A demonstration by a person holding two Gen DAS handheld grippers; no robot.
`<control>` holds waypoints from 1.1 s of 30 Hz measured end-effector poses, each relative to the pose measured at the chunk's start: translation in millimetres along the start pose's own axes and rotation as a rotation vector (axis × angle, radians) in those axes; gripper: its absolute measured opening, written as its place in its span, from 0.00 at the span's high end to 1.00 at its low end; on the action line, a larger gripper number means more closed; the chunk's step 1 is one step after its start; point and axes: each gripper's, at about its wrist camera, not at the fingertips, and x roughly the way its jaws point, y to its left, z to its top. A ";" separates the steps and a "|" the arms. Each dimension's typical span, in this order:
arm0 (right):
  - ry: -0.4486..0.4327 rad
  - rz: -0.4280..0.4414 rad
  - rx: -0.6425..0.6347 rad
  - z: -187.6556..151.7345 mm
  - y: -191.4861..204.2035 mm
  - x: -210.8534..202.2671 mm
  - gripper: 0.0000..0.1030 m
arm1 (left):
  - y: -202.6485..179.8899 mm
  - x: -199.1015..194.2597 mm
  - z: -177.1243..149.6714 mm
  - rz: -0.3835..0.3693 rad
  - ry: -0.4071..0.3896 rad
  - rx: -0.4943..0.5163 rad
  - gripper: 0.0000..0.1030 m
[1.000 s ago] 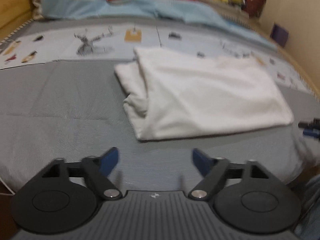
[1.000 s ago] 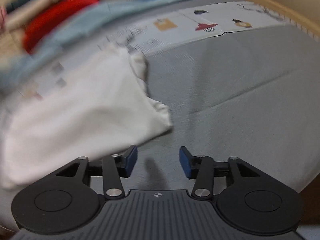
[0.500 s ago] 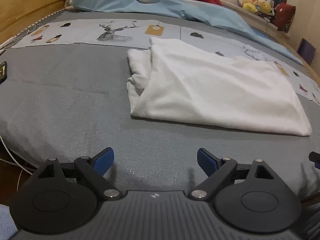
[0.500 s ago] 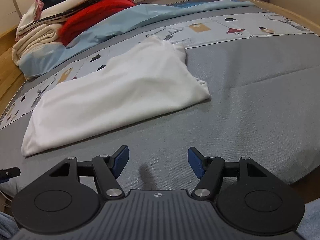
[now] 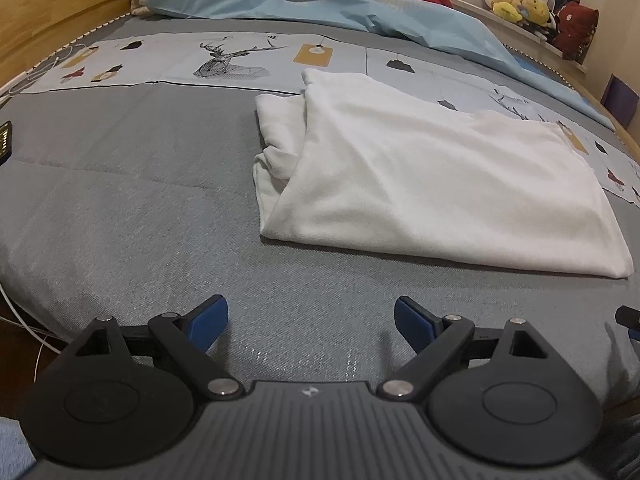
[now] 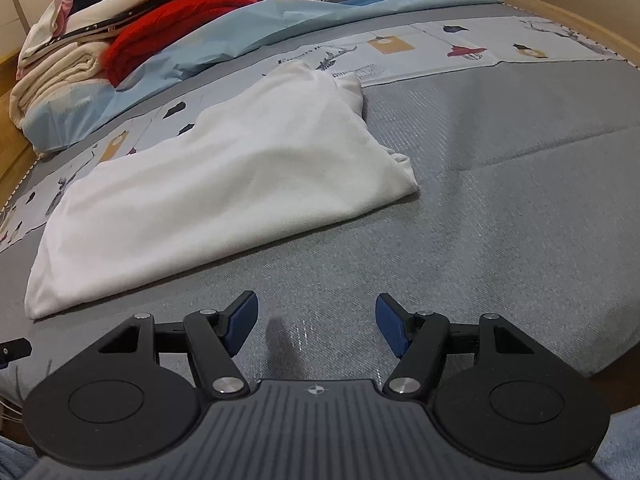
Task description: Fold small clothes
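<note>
White garment (image 5: 432,184) lies part-folded into a long band on the grey bed (image 5: 132,208), sleeve end bunched at one short side. Left gripper (image 5: 311,322) and right gripper (image 6: 317,322) hover short of its near edge, jaws apart and empty. Judged between folds: next move calls for pinching one short end and carrying it over.

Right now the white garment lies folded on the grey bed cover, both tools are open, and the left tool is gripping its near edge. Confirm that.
Not quite. The left tool grips nothing: the left wrist view shows it open over bare grey bed cover, short of the white garment. The rest holds: the garment lies folded, and the right tool is open too.
</note>
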 end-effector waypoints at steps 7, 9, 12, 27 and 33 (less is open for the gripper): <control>-0.004 -0.004 0.001 2.8 3.5 5.2 0.34 | -2.8 2.9 3.0 -0.016 0.010 -0.005 0.10; -0.013 -0.015 0.006 4.6 3.5 7.5 0.34 | -3.0 3.2 3.8 -0.014 0.014 0.002 0.10; -0.033 -0.052 0.036 10.4 -1.7 11.7 0.29 | 0.3 4.5 10.8 -0.005 0.018 -0.007 0.10; -0.224 -0.033 0.370 46.5 -35.5 54.5 0.05 | 83.9 0.8 92.8 0.108 -0.110 -0.267 0.10; -0.298 -0.063 0.283 46.6 -17.9 70.1 0.18 | 122.7 13.5 108.0 0.121 -0.068 -0.369 0.10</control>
